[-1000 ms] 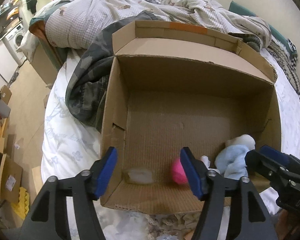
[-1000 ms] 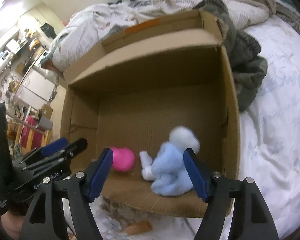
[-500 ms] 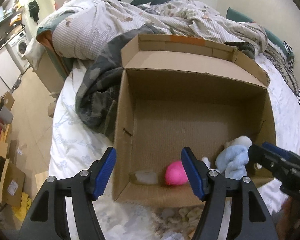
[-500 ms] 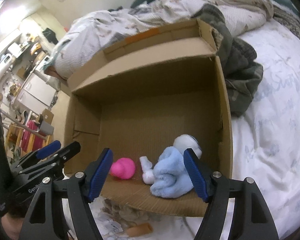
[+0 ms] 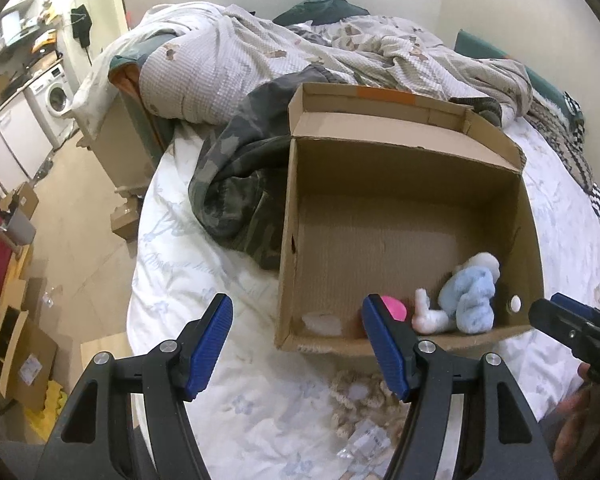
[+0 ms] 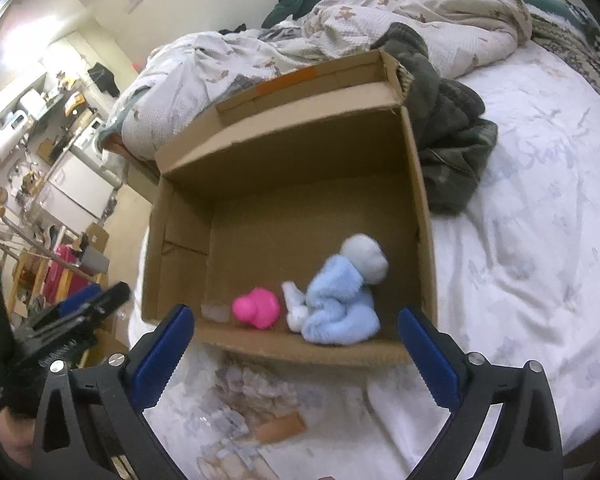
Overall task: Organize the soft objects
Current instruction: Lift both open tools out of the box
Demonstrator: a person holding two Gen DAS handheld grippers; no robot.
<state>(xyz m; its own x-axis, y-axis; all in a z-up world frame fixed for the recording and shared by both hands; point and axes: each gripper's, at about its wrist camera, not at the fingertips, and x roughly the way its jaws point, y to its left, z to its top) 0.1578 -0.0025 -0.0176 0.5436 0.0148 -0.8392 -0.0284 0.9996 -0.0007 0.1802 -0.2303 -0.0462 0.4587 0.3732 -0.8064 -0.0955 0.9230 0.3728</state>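
Cardboard box [image 6: 416, 216] with blue plush [image 6: 336, 304], camouflage garment [image 6: 452, 152] beside; both claws empty, right claw [image 6: 296, 344] opening.

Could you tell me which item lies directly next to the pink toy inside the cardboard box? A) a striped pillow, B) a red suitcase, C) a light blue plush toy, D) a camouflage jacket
C: the light blue plush toy lies beside the pink toy on the floor of the cardboard box, along its near wall.

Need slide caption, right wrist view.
Right gripper opening, empty, above cardboard box holding blue plush and pink toy.
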